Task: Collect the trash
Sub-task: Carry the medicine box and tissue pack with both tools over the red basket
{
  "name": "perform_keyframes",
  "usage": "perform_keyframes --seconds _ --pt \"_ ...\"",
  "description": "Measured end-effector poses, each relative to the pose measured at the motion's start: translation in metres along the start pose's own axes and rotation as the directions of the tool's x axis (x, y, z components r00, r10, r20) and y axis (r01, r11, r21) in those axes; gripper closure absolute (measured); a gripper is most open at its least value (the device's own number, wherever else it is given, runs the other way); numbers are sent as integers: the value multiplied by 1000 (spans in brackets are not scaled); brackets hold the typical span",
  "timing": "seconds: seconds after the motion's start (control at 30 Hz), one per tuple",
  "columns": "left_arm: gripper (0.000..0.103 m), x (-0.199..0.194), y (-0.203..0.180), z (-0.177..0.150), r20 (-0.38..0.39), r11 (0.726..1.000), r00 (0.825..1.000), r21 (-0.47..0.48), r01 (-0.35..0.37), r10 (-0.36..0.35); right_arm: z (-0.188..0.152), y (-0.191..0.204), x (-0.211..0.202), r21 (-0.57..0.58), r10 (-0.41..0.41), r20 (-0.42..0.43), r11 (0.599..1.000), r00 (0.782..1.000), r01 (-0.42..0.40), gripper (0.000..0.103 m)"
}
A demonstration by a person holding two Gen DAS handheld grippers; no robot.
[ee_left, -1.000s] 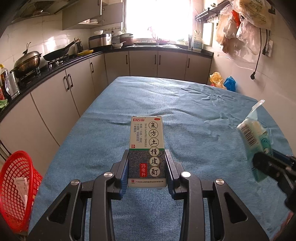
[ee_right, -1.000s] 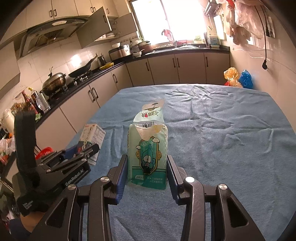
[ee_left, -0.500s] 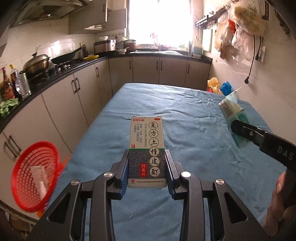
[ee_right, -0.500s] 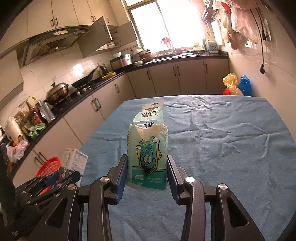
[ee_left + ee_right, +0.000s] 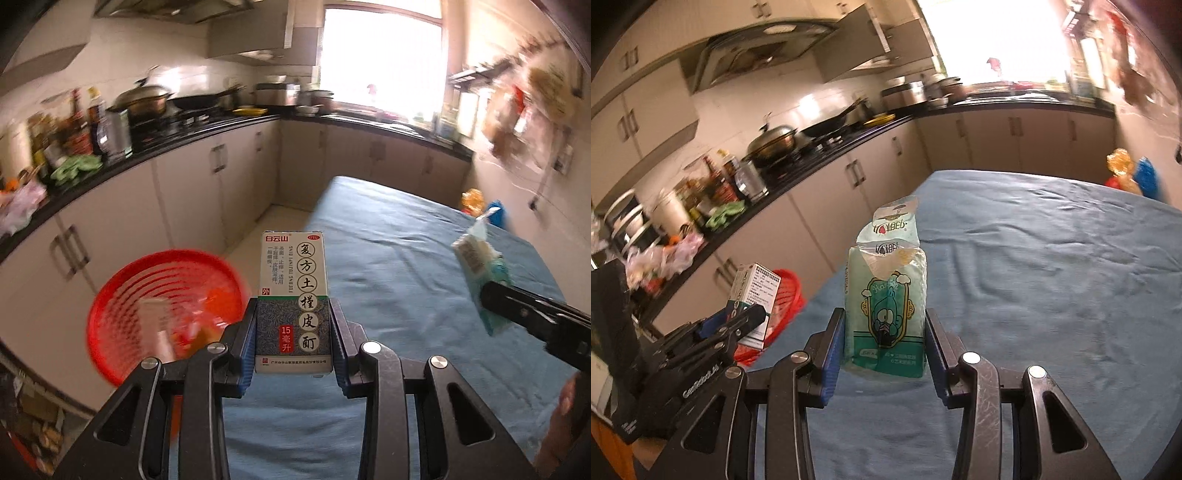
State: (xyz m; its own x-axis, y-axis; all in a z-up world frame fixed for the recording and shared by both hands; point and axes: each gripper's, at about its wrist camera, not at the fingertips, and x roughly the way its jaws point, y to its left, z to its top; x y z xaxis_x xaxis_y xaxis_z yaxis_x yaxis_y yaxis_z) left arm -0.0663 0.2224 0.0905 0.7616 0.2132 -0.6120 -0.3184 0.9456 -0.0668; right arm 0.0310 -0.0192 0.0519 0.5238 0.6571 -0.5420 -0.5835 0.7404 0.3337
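My left gripper [image 5: 293, 332] is shut on a white and blue medicine box [image 5: 293, 291], held above the left edge of the blue-covered table [image 5: 406, 251]. A red mesh basket [image 5: 162, 306] with some trash in it stands on the floor just left of the box. My right gripper [image 5: 884, 332] is shut on a green tissue pack [image 5: 886, 295] above the table. The pack also shows in the left wrist view [image 5: 480, 266], and the box [image 5: 753, 291] and basket [image 5: 786, 295] show at the left of the right wrist view.
Kitchen cabinets and a black counter [image 5: 110, 166] with pots, bottles and bags run along the left and far sides. Coloured bags [image 5: 1130, 173] lie beyond the table's far right corner. A narrow floor strip [image 5: 269, 225] separates table and cabinets.
Both grippers have swung left toward the table's left edge with their loads. The red basket has come much closer, now right beside the medicine box.
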Motion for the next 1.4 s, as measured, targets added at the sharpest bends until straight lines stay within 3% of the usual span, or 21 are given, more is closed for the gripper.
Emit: perform_keyframes --seconds 0.2,0.53,0.9,1.4 --pt "70 10 54 -9 -25 993 996 -88 -85 83 1 41 33 -41 45 -60 998 997 -47 59" --pt "70 22 124 -14 -51 972 991 -193 -134 127 4 104 77 -121 84 -132 988 988 -101 58" --pt "70 32 147 -14 -67 962 987 -223 -158 146 9 146 117 -166 115 -192 975 975 -148 57" --pt "70 51 154 -15 -98 960 985 -229 -160 141 14 154 166 -130 137 -271 975 953 -178 56"
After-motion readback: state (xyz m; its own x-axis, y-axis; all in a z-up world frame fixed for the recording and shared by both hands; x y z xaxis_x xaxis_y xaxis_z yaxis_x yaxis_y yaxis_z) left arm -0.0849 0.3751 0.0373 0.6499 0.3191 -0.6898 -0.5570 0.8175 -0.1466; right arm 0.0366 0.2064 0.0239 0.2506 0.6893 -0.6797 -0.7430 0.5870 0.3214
